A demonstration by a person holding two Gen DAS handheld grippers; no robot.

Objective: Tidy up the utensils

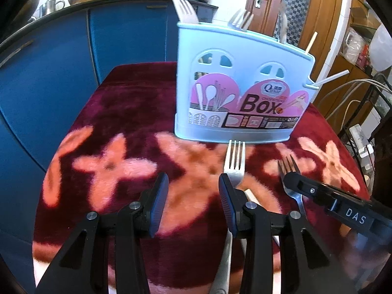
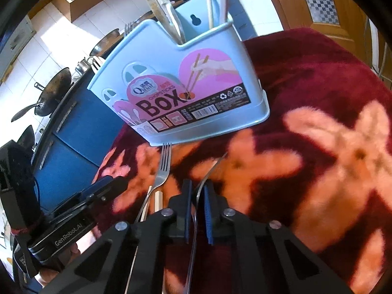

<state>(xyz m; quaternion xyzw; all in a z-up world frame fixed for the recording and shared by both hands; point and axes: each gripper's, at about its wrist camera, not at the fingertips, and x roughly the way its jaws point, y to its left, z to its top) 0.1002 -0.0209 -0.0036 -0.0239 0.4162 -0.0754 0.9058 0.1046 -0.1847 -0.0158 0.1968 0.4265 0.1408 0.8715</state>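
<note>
Maroon flowered surface (image 2: 306,78) fronting blue cabinets; right gripper (image 2: 197,196) is clamping a fork (image 2: 203,178) before the blue box (image 2: 171,85); left gripper (image 1: 193,196) is gaping half-wide, empty.

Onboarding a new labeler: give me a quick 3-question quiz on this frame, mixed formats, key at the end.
1. True or false: the right gripper has its jaws shut on a fork.
2. What stands between the left gripper's jaws? A) a fork B) a chopstick C) nothing
3. Fill in: the free fork lies with its tines pointing toward the blue ____.

Key: 1 true; 2 C; 3 utensil box.
</note>
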